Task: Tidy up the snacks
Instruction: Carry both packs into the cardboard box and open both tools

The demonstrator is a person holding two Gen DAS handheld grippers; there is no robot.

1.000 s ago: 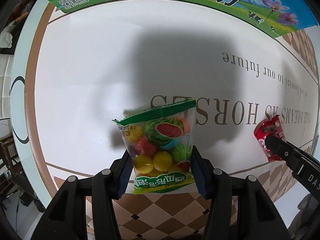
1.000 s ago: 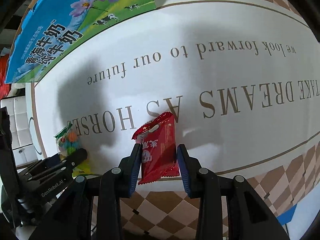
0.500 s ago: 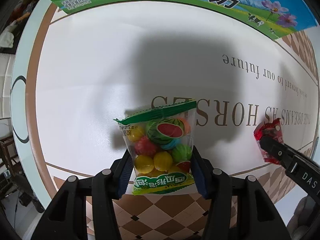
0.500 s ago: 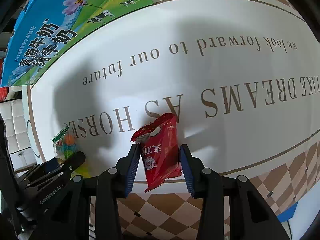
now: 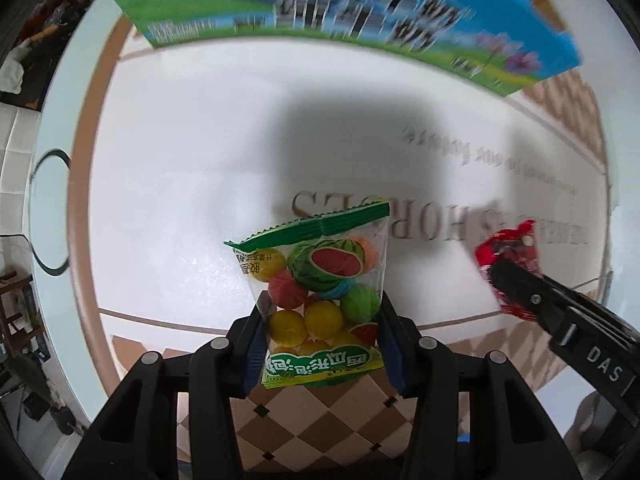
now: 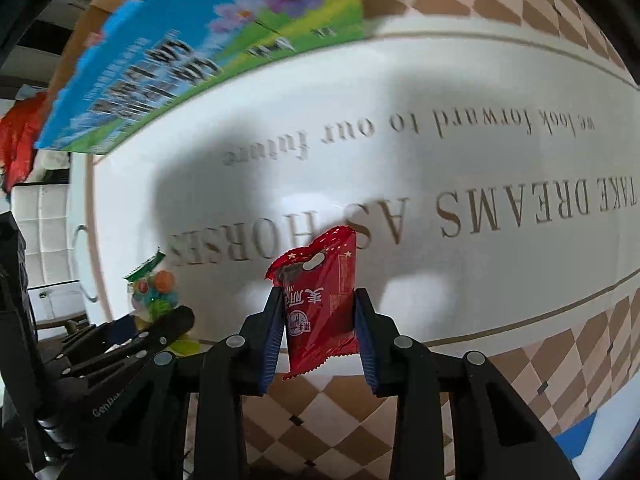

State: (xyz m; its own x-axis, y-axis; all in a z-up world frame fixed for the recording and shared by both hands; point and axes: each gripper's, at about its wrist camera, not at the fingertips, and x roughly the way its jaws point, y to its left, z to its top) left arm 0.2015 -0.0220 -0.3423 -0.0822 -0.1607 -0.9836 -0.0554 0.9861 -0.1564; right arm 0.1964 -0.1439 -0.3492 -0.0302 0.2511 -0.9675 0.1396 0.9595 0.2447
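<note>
My left gripper is shut on a clear bag of coloured gum balls with a green top and a watermelon picture, held above the white tablecloth. My right gripper is shut on a red snack packet, also lifted off the cloth. The red packet shows at the right of the left wrist view, and the gum bag shows at the left of the right wrist view.
A blue and green milk carton box stands at the far side of the table, also seen in the right wrist view. The cloth has brown lettering and a checkered border. Furniture lies beyond the left table edge.
Both grippers have risen and tipped with their packets held. The milk box now looks closer and lower in both views, blurred by the motion.
</note>
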